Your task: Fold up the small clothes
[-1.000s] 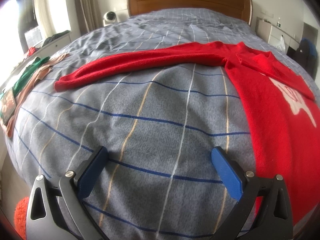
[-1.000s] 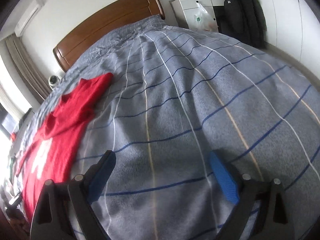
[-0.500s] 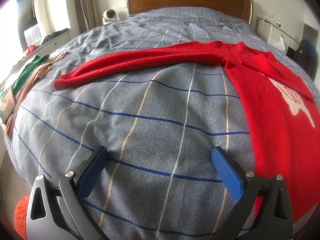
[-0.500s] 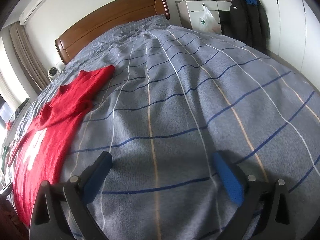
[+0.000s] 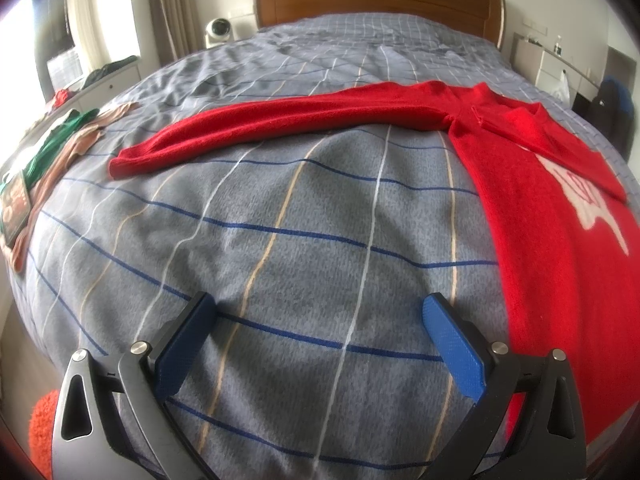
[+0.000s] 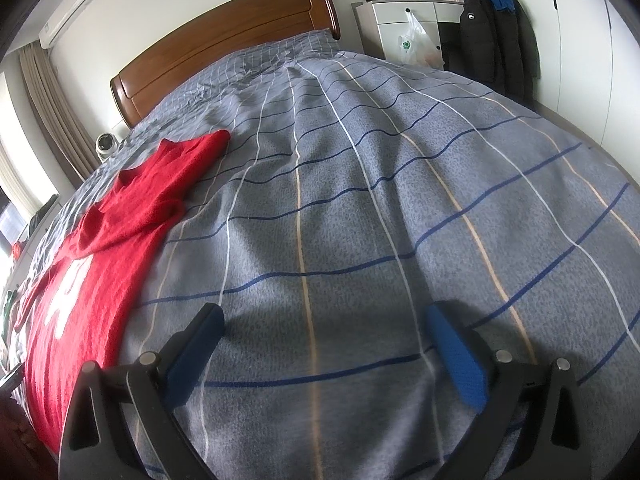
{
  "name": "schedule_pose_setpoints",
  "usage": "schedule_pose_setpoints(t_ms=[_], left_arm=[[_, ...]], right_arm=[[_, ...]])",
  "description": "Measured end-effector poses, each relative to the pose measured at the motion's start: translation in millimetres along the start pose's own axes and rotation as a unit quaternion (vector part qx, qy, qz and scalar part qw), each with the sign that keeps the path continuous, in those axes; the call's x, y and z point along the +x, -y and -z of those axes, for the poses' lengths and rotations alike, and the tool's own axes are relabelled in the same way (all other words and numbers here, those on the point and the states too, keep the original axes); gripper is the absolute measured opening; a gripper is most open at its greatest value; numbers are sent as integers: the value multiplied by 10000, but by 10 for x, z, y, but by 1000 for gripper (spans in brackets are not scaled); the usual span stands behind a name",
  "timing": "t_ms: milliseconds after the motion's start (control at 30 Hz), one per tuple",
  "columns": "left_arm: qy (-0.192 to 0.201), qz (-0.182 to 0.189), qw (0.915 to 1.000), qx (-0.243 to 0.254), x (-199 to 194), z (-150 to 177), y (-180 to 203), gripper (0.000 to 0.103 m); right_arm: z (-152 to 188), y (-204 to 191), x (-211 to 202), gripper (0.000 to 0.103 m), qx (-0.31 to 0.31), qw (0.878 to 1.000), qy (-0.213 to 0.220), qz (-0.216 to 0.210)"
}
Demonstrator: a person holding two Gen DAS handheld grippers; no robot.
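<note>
A red sweater with a white print lies flat on the grey checked bedspread. One sleeve stretches out to the left; the other is folded over the chest. My left gripper is open and empty, over bare bedspread left of the sweater's body. In the right wrist view the sweater lies at the left. My right gripper is open and empty over bare bedspread to the right of the sweater.
Green and tan clothes lie along the bed's left edge. A wooden headboard stands at the far end. A white cabinet with a plastic bag and a dark jacket stand right of the bed. An orange fuzzy thing sits low left.
The right wrist view has swung slightly, so the sweater sits further left and nearer. The left gripper has hardly moved. Both grippers stay open.
</note>
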State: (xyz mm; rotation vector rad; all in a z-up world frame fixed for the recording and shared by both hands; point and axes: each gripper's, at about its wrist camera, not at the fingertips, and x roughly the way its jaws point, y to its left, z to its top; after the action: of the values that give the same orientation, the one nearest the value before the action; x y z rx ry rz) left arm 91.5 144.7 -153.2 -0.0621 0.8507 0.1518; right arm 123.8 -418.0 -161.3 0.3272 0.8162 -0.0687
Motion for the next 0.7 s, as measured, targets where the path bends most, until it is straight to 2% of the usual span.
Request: schedule_pose_setpoints(t_ms=[700], left_arm=[[-4, 5, 10000, -3, -4, -6, -4, 103]], right_arm=[[11, -18, 16, 100, -14, 10000, -5, 17]])
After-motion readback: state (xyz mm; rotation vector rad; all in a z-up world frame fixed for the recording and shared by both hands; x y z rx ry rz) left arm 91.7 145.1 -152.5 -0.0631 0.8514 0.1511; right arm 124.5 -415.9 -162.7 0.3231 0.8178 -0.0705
